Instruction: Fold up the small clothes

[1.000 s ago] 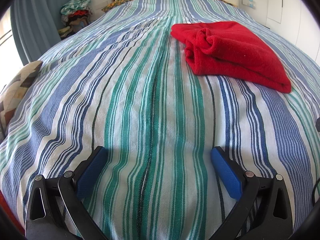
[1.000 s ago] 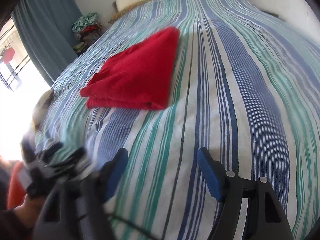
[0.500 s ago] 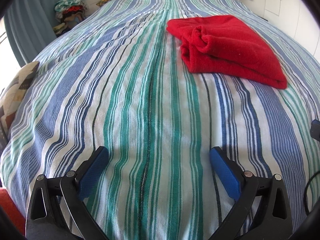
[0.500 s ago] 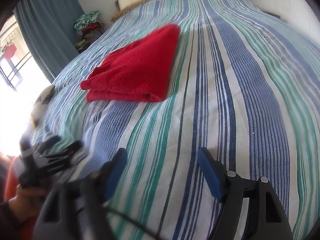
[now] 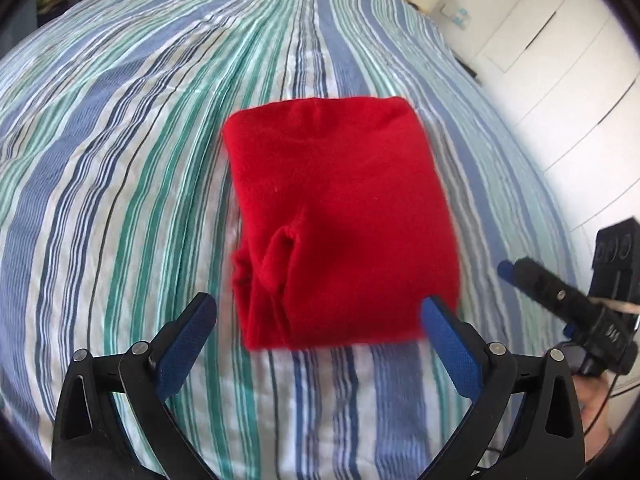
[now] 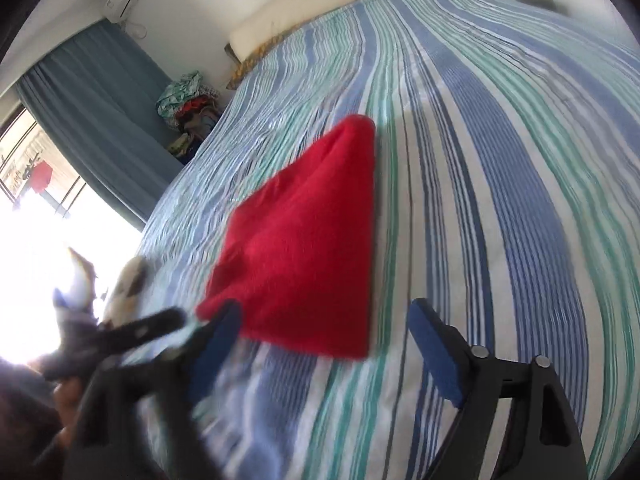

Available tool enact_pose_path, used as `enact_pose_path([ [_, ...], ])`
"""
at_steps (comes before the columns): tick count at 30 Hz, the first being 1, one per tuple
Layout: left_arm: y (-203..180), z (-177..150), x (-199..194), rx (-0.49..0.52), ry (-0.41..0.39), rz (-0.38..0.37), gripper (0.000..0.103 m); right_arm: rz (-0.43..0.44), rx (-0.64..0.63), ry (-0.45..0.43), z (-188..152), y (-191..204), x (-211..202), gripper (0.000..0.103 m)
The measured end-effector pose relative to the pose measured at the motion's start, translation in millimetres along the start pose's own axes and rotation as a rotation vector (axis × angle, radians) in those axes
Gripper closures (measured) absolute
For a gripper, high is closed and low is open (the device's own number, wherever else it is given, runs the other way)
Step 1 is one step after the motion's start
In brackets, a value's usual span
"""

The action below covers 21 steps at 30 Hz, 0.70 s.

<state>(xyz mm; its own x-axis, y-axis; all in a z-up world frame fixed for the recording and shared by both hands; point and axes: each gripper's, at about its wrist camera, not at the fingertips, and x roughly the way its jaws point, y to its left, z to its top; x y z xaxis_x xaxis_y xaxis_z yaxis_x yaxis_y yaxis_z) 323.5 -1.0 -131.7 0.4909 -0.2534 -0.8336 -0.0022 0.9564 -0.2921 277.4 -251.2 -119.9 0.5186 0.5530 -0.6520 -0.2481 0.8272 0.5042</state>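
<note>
Nearest, the left tongs (image 5: 316, 316) gape wide, empty, just short of the folded red garment (image 5: 340, 216) on the striped bed (image 5: 120, 160). Right tongs (image 6: 324, 324), jaws just opening wider, hold nothing, the garment's near edge between them. Beyond the garment lies a cream pillow (image 6: 320, 12).

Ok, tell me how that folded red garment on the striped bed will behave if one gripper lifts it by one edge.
The red garment looks like soft fleece, so it would probably droop. Loose folds at its near edge suggest it may unfold. Probably light, not slippery.
</note>
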Motion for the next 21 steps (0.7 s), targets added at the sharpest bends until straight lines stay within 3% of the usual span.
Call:
enact_pose_path([
  [2,3,14,16,0.033,0.011,0.116,0.001,0.009,-0.001,0.039,23,-2,28,0.013],
  [4,14,26,27,0.004,0.001,0.197,0.001,0.013,-0.001,0.075,39,-3,57,0.013],
  [6,31,36,39,-0.063,0.022,0.178,0.001,0.036,-0.002,0.108,51,-6,84,0.013],
  [10,42,44,63,-0.116,0.082,0.036,0.005,0.072,0.109,0.195,56,-23,136,0.012],
  [11,40,45,63,-0.107,0.072,0.023,0.011,0.066,0.114,0.176,56,-24,139,0.012],
  [12,38,47,64,-0.103,0.076,-0.049,0.061,0.055,0.093,0.161,55,-20,140,0.016],
  [13,39,49,68,-0.134,0.122,-0.135,0.081,0.041,0.061,0.164,56,-14,142,0.037],
  [15,38,54,59,-0.161,0.105,-0.121,0.083,0.012,0.008,0.185,56,0,141,0.064],
  [16,34,56,50,-0.143,0.083,-0.121,0.084,-0.015,-0.021,0.174,58,8,137,0.070],
  [21,13,73,-14,-0.059,-0.060,-0.120,0.084,-0.032,-0.191,0.041,86,64,92,0.073],
])
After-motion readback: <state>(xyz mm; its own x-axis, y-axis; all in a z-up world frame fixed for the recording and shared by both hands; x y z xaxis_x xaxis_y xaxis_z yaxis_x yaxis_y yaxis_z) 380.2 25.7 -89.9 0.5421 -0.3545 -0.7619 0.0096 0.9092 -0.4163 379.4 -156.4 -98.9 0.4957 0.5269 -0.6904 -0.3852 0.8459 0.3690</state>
